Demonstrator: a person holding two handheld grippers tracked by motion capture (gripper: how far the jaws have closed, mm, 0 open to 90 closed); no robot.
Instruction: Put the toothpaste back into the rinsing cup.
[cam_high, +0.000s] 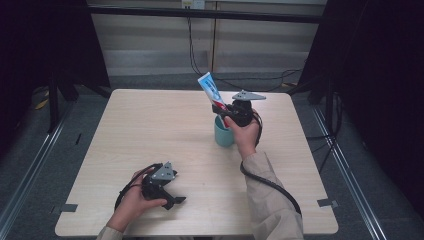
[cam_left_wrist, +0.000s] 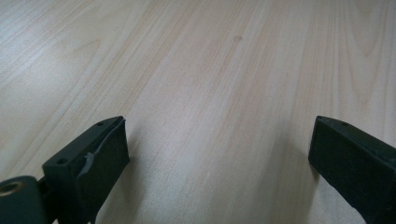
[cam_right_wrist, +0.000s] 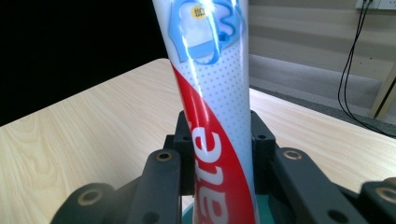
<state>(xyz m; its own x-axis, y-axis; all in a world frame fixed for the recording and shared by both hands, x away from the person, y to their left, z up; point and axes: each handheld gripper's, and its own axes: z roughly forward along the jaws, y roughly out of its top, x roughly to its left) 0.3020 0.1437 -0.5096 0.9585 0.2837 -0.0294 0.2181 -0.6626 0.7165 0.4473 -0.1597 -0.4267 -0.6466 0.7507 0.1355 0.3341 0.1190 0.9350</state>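
Wood, pale and smooth, makes up the table (cam_high: 150, 130) that sits across the middle of the high view. At the lower left of that view, the left gripper (cam_high: 172, 199) rests low on the wood in the person's left hand (cam_high: 134, 202). Its jaws stand wide apart with nothing between them, and the left gripper view shows bare wood in the gap. Move right, to just right of the middle, and a blue-green cup (cam_high: 223, 134) stands on the table. Right above it, the right gripper (cam_high: 221, 111) is squeezed tight on a toothpaste tube (cam_high: 210, 89). The tube is white, blue and red, and it leans up and to the left. In the right gripper view, both pads press on the sides of the tube (cam_right_wrist: 212, 93), and the rim of the cup (cam_right_wrist: 271, 205) peeks out at the bottom. It looks like the tube is going into the cup or coming out; I cannot tell which. If it is going in, the next move needs the right gripper to let go gently so the cup does not tip.
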